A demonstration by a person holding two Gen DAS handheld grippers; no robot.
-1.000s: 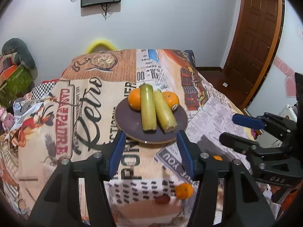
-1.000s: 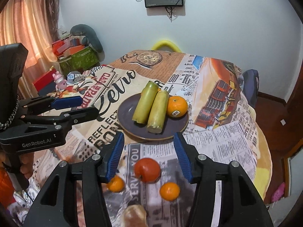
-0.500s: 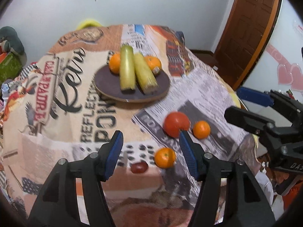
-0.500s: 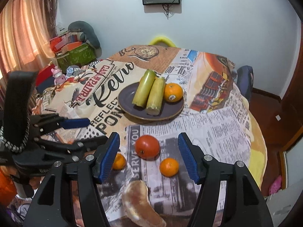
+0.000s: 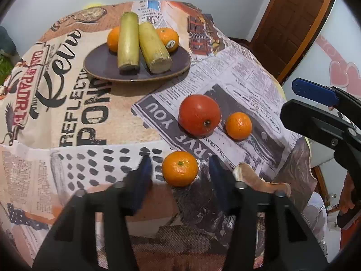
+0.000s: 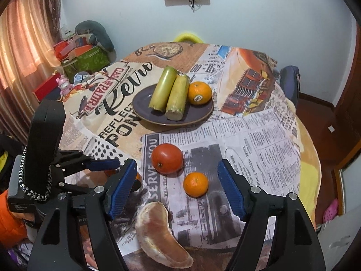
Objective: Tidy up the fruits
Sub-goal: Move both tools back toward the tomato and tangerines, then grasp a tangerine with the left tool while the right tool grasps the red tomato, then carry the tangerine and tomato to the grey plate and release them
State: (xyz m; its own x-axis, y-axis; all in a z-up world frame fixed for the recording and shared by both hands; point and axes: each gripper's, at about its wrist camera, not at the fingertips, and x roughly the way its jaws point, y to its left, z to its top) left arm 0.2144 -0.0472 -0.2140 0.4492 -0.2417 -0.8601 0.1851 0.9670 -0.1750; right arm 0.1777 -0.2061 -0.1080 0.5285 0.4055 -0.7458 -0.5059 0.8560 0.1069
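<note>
A dark plate (image 5: 99, 67) (image 6: 198, 116) holds two yellow-green stalks (image 5: 128, 43) and two oranges (image 5: 169, 39). On the cloth lie a red tomato (image 5: 199, 117) (image 6: 167, 158), a small orange (image 5: 238, 125) (image 6: 195, 184), a second small orange (image 5: 180, 168) and a peeled fruit segment (image 6: 158, 228). My left gripper (image 5: 180, 169) is open, its fingers on either side of the near orange, apart from it. My right gripper (image 6: 177, 187) is open above the tomato and small orange; it also shows in the left wrist view (image 5: 315, 103).
The round table is covered with a printed cloth (image 5: 56, 90) that hangs over the edges. A yellow chair back (image 6: 186, 37) stands at the far side. Boxes and clutter (image 6: 83, 54) are at the left, a wooden door (image 5: 293, 18) at the right.
My left gripper has moved forward and down, so the near orange now lies between its fingers. My right gripper has drawn back slightly, showing the peeled segment.
</note>
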